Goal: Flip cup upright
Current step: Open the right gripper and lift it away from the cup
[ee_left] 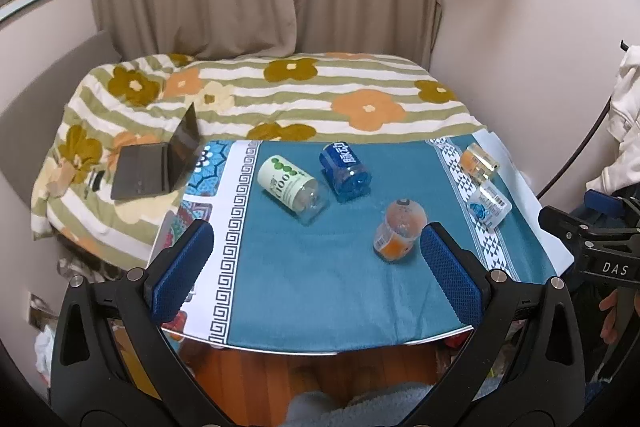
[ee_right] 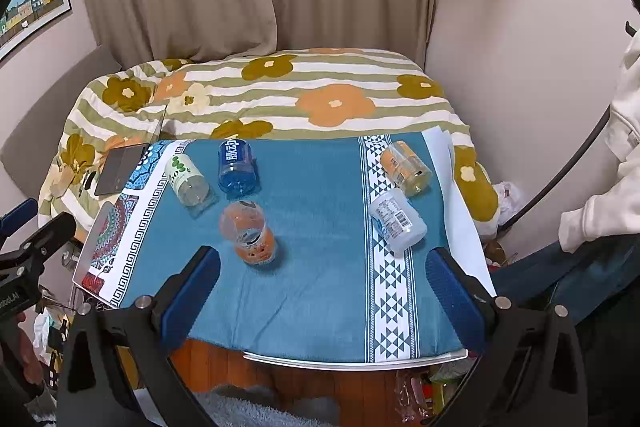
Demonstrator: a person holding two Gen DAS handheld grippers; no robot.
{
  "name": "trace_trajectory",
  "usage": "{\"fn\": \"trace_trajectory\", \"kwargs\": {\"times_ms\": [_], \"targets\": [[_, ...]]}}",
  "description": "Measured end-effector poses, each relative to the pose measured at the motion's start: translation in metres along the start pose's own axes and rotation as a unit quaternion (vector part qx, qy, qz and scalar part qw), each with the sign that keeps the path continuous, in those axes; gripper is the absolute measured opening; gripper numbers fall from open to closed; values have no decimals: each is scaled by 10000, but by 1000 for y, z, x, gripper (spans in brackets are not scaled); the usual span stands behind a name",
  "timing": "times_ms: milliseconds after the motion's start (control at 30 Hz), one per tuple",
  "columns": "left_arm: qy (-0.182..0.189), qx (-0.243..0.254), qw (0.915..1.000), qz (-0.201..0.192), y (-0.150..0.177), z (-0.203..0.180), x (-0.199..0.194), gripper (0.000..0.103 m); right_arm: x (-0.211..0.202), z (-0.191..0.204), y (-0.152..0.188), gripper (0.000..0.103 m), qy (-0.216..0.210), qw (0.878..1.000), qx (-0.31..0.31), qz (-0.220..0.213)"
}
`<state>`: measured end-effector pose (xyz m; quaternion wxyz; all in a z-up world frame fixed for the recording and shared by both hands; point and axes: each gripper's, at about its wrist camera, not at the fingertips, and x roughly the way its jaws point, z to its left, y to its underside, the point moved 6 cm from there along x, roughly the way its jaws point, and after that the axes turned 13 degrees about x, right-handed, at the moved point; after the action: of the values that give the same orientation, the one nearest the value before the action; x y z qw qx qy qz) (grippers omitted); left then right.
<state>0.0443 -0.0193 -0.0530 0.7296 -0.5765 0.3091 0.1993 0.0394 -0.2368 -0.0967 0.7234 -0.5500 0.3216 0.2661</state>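
Observation:
Several plastic cups lie on their sides on the teal tablecloth (ee_left: pixel 312 287). An orange-labelled cup (ee_left: pixel 398 230) (ee_right: pixel 249 233) lies nearest the front. A blue cup (ee_left: pixel 345 167) (ee_right: pixel 237 167) and a white-green cup (ee_left: pixel 289 183) (ee_right: pixel 188 179) lie behind it. An amber cup (ee_left: pixel 478 162) (ee_right: pixel 406 167) and a clear white-labelled cup (ee_left: pixel 489 207) (ee_right: pixel 398 223) lie at the right. My left gripper (ee_left: pixel 316 259) is open and empty, held above the table's front edge. My right gripper (ee_right: pixel 324 279) is open and empty over the front right.
A small laptop (ee_left: pixel 156 163) sits open on the flowered bedspread (ee_left: pixel 320 95) left of the table. Curtains and walls stand behind the bed. The table's front edge (ee_left: pixel 320 351) overhangs a wooden floor. Clutter lies on the floor at both sides.

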Motion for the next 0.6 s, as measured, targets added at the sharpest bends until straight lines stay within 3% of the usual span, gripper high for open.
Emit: {"fn": "trace_trajectory", "kwargs": {"times_ms": [600], "targets": [[48, 57, 10000, -53, -4, 0, 0, 103, 0, 2, -1, 102, -8, 10000, 18, -26]]}}
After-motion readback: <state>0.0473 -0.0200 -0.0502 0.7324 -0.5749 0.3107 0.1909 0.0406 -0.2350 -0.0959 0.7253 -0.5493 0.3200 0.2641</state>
